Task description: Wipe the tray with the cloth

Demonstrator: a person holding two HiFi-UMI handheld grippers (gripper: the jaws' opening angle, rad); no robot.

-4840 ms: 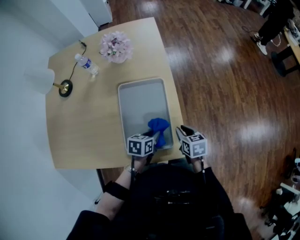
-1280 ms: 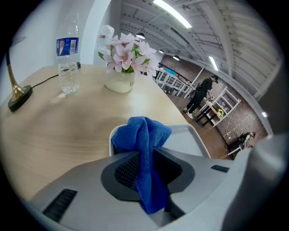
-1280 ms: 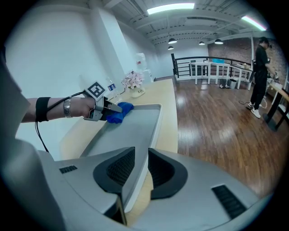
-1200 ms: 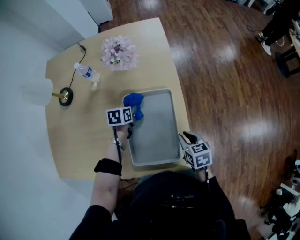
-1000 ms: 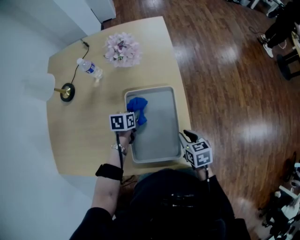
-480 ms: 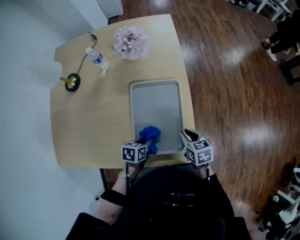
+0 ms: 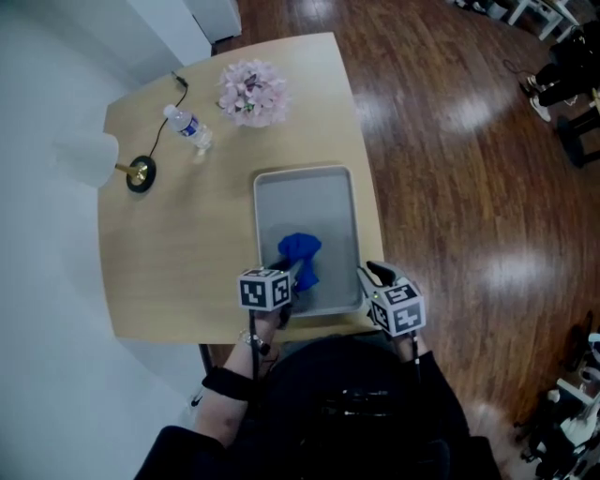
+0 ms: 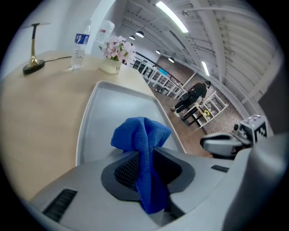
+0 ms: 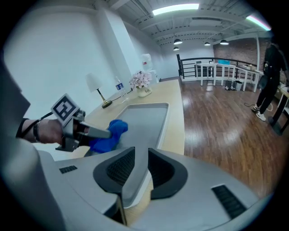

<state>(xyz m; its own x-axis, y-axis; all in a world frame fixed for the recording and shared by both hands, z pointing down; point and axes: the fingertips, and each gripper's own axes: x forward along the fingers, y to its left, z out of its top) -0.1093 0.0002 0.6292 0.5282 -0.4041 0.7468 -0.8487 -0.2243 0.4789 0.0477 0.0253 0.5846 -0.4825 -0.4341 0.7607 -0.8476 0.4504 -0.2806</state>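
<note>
The left tongs (image 7: pixel 296 273) pinched the blue cloth (image 7: pixel 300 250) on the gray tray (image 7: pixel 309 202), while the right tongs (image 7: pixel 367 276) gripped the tray's near edge on the counter (image 7: pixel 187 244).

a pale wood counter (image 7: pixel 178 253) stands against a white wall (image 7: pixel 47 356) on a glossy dark wood floor (image 7: pixel 469 187). a lamp (image 7: pixel 86 157) sits at its far left corner. strip lights (image 9: pixel 175 9) glow overhead.

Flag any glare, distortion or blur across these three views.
Head view: sharp, with bright glare patches on the wooden floor. Left gripper view: strong fisheye bend, dark corners; the blue cloth in the left tongs is crisp. Right gripper view: same bend, ceiling light blown out, tray evenly lit.
</note>
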